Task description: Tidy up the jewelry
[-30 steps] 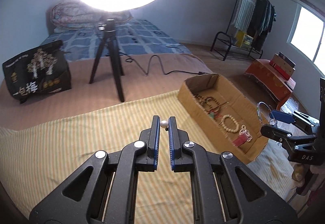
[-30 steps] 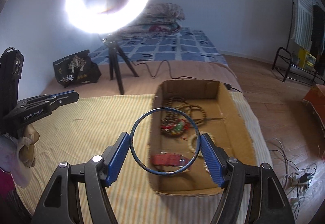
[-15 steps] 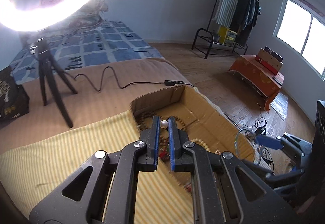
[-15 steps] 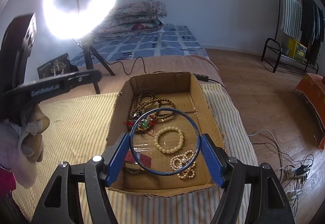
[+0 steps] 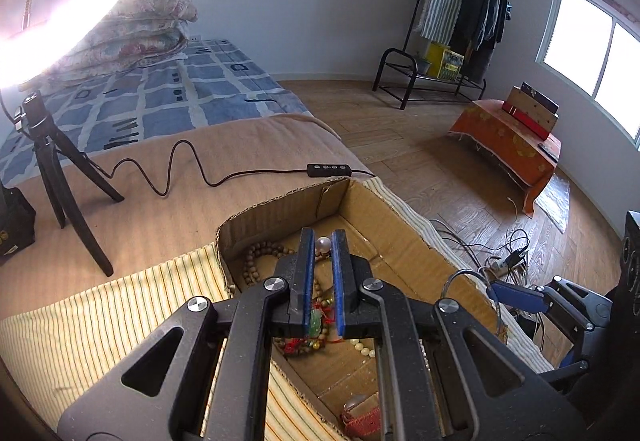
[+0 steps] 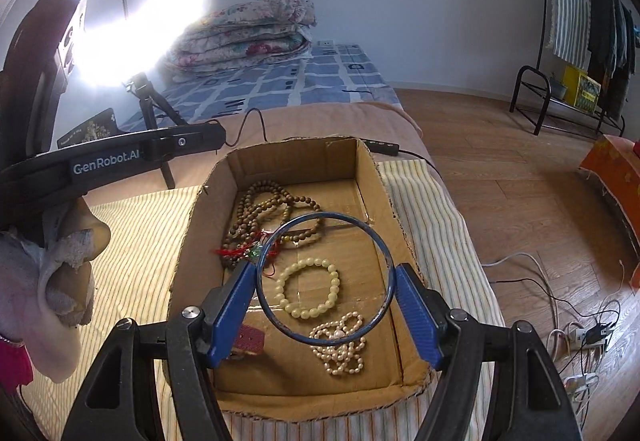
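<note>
Left tongs (image 5: 322,243) found narrowed onto a small round white pearl bead (image 5: 323,244), pinched at the very tips between the blue pads, above the far left part of the open brown cardboard box (image 6: 368,165). Right tongs (image 6: 325,283) found spread wide, pressing from both sides on a thin blue metal bangle (image 6: 280,231), held flat over the near half of the same box.

Inside the box, noted on the floor of it:
- long strand of brown wooden beads (image 6: 260,209), coiled at far left, with red thread and a green piece at its near end;
- cream bead bracelet (image 6: 308,287) at centre, seen through the bangle;
- heap of small pink-white pearls (image 6: 340,345) at near right, partly under the bangle rim;
- small red textured piece (image 6: 248,337) at near left, partly hidden behind the left pad.

Box resting on a yellow striped cloth (image 6: 132,241) spread over a bed. Lit ring lamp on a black tripod (image 6: 152,109) standing far left, its black cable (image 5: 180,165) trailing toward the box.
</note>
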Demonstrator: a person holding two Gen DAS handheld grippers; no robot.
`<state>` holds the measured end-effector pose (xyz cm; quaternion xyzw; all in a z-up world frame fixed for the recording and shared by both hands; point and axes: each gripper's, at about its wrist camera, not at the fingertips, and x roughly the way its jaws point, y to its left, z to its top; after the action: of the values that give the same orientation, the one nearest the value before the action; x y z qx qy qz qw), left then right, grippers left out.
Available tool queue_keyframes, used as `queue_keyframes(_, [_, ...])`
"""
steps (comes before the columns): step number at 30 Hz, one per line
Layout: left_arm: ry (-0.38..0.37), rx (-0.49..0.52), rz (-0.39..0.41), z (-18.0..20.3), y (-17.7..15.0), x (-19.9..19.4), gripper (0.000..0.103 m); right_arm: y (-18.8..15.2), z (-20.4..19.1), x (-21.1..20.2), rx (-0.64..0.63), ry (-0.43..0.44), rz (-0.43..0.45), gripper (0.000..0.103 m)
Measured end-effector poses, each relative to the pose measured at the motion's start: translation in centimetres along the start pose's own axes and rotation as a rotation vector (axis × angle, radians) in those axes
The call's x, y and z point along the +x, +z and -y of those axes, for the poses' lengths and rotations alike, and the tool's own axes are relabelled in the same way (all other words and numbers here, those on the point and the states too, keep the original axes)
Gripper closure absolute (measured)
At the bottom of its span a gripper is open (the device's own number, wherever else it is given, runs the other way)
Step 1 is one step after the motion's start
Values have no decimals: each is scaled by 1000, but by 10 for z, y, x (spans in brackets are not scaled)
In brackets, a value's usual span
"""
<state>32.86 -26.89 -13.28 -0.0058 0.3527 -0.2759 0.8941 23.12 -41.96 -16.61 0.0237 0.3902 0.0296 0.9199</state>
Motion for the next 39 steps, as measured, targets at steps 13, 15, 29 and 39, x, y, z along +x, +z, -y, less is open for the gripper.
queue_keyframes(13, [0,11,32,5,9,-3,52,1,-1,0,16,-13,14,10])
queue_keyframes(15, [6,14,40,6,9,-7,52,2,-2,-1,13,-17,15,9])
queue_keyframes(29, [22,22,68,10,9,-36,52,0,-10,-22,12,-39,31,6])
queue_keyframes(39, [43,34,117,7,7,-89,52,7,-31,-62,-24,-69,85,6])
